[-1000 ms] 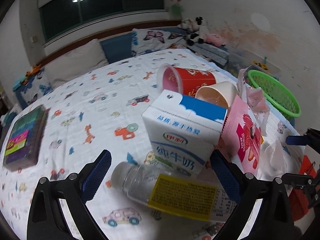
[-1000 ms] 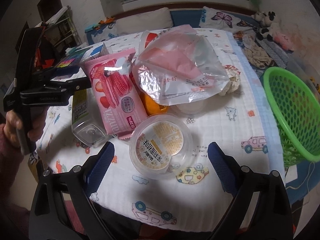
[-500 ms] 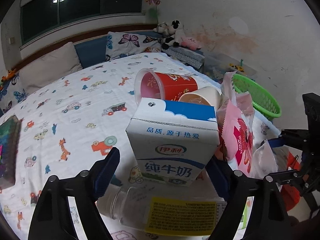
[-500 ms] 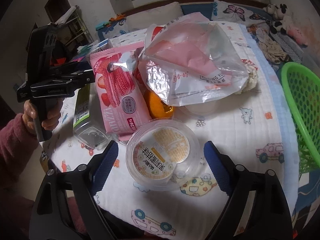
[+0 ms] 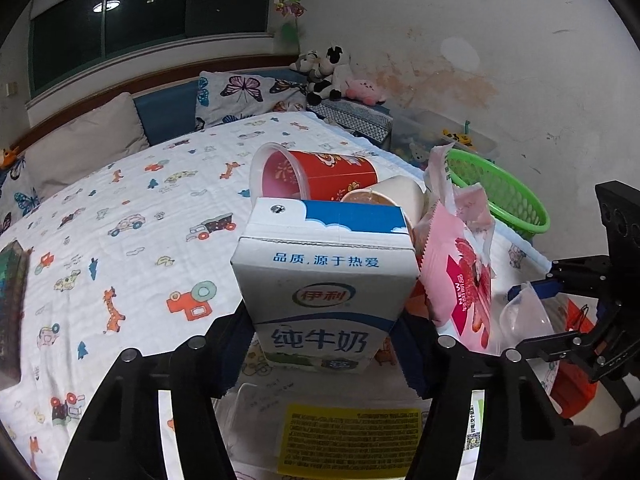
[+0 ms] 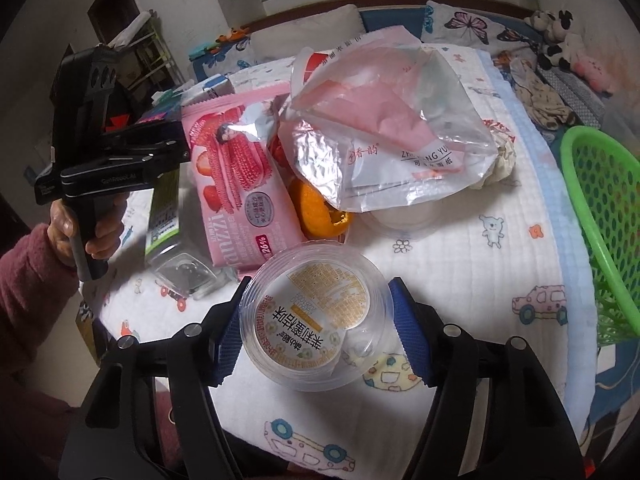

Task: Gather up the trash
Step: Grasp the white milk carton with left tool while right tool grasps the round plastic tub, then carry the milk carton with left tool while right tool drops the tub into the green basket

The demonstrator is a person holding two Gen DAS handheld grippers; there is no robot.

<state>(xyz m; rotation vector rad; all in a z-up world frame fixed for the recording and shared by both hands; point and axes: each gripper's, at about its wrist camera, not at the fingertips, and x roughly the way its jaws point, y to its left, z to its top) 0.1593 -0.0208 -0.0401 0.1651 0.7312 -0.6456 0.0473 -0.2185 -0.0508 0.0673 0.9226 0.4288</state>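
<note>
Trash lies on a bed with a cartoon-print sheet. My left gripper [image 5: 326,344] has its pads against both sides of a blue-and-white milk carton [image 5: 326,280] standing upright. A clear bottle with a yellow label [image 5: 348,436] lies just below it. My right gripper [image 6: 316,328] has its pads against a clear round plastic tub with an orange label [image 6: 316,320]. A pink snack packet [image 6: 240,184], an orange peel [image 6: 320,212] and a crumpled foil bag [image 6: 392,136] lie beyond it.
A green basket [image 6: 600,216] stands off the bed's right edge; it also shows in the left wrist view [image 5: 500,196]. A red cup [image 5: 320,176] and a paper cup [image 5: 396,194] lie behind the carton. Pillows and stuffed toys [image 5: 332,76] sit at the headboard.
Both grippers have moved forward and narrowed. The left pads now press the milk carton's sides. The right pads now touch the round tub.
</note>
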